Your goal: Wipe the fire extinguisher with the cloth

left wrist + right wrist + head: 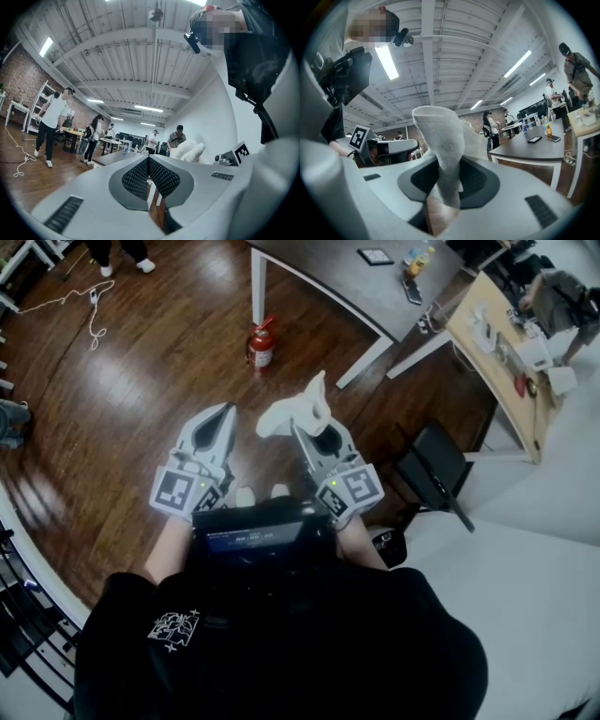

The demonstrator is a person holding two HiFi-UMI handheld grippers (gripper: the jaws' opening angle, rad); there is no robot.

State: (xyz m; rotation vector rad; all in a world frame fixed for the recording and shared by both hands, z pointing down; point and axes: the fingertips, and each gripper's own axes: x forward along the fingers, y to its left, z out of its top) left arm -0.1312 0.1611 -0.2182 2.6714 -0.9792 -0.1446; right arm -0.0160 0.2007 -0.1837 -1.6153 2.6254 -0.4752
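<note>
Your right gripper (312,430), clamping cloth (292,412): fire extinguisher (262,343) upright at 11 o'clock, well apart; left gripper (223,420) closed, empty.

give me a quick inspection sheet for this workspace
surface: dark glossy wooden floor
job's things: red fire extinguisher upright on the floor beside the table; white cloth held apart from it
clutter: bottles and a phone on the table; black chair at right
grippers: left gripper shut, empty; right gripper shut on the cloth
cables: white cable loose on the floor, far left
surroundings: people standing beyond; cluttered desk at right
</note>
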